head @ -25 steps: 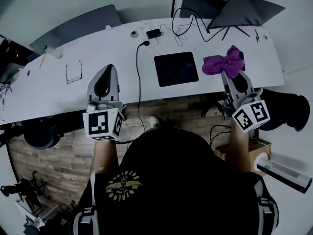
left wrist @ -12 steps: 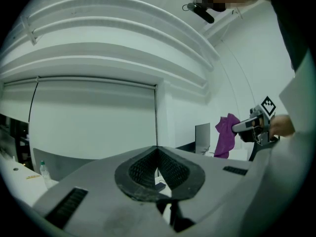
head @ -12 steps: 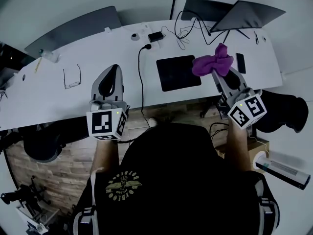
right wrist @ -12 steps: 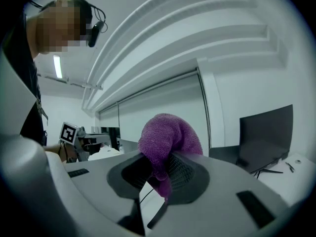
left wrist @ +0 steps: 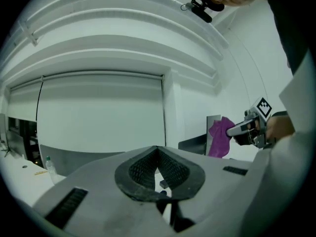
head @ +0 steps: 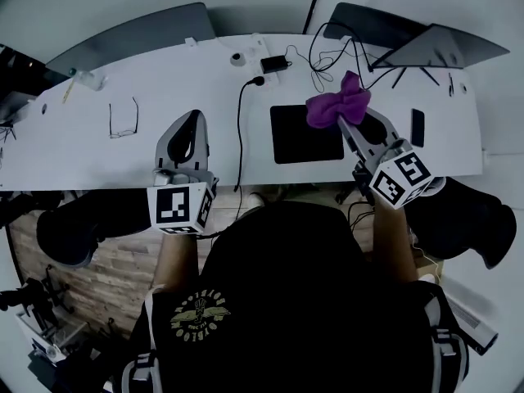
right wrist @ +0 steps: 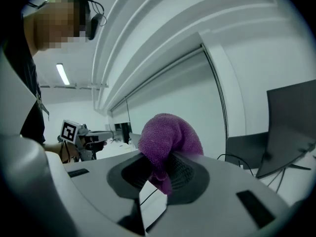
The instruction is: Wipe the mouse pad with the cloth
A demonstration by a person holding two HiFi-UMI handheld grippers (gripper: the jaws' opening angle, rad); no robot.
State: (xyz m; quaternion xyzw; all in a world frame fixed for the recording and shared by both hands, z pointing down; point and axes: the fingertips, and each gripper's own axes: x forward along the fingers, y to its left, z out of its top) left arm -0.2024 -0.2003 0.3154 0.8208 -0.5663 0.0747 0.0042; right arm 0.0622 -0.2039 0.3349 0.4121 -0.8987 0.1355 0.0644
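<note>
1. White desk (head: 82, 146) spans the head view; its front edge runs just below both grippers.
2. Mouse pad (head: 301, 137), black, lies flat near that front edge, between a black cable (head: 239, 137) on its left and a phone (head: 417, 127) well to its right.
3. Right gripper (head: 350, 121) is clenched on the purple cloth (head: 336, 105), which bunches out above the pads.
4. Cloth overlaps the pad's upper right corner in the head view; contact with the pad cannot be told.
5. Left gripper (head: 191, 119) hangs over bare desk left of the cable, jaws closed together with nothing between them.
6. Glasses (head: 123, 119) lie further left, well apart from the pad.
7. Most of the pad surface is uncovered.
</note>
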